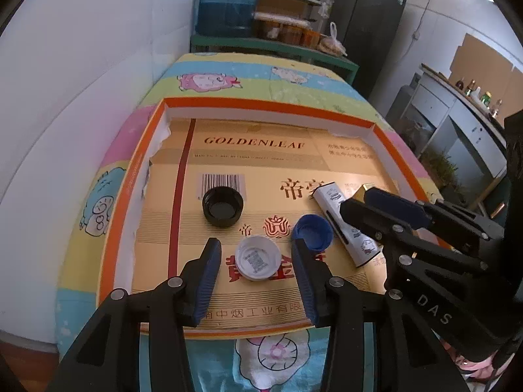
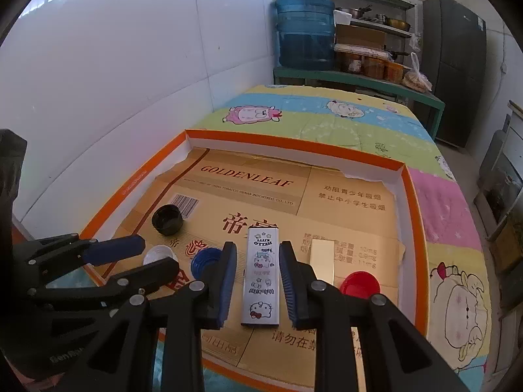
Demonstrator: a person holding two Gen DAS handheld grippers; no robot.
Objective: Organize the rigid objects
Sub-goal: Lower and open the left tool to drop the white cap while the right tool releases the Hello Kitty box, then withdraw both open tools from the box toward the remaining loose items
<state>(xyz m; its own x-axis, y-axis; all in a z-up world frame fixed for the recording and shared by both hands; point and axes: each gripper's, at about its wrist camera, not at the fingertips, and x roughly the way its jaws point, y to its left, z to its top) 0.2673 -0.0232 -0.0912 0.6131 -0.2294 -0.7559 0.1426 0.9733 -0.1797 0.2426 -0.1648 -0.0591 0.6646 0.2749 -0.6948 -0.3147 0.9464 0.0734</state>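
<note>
A white cap [image 1: 258, 258] lies mouth up on the printed cardboard floor of an orange-rimmed tray [image 1: 261, 104]. My left gripper [image 1: 256, 248] is open around it, with a gap on each side. A black cap [image 1: 223, 205] sits behind it and a blue cap [image 1: 313, 232] to its right. In the right wrist view a white cartoon-printed tin [image 2: 261, 277] lies flat between the fingers of my right gripper [image 2: 257, 248], which is open; cardboard shows beside the left pad. A gold box [image 2: 322, 261] and a red cap [image 2: 359, 285] lie to the right of the tin.
The tray rests on a colourful cartoon bedspread [image 2: 327, 114] against a white wall [image 2: 130, 81]. Behind stand a blue water jug [image 2: 304, 29], shelves with jars [image 2: 369, 62] and a dark fridge [image 2: 454, 65]. A counter with bottles [image 1: 470, 94] is at the right.
</note>
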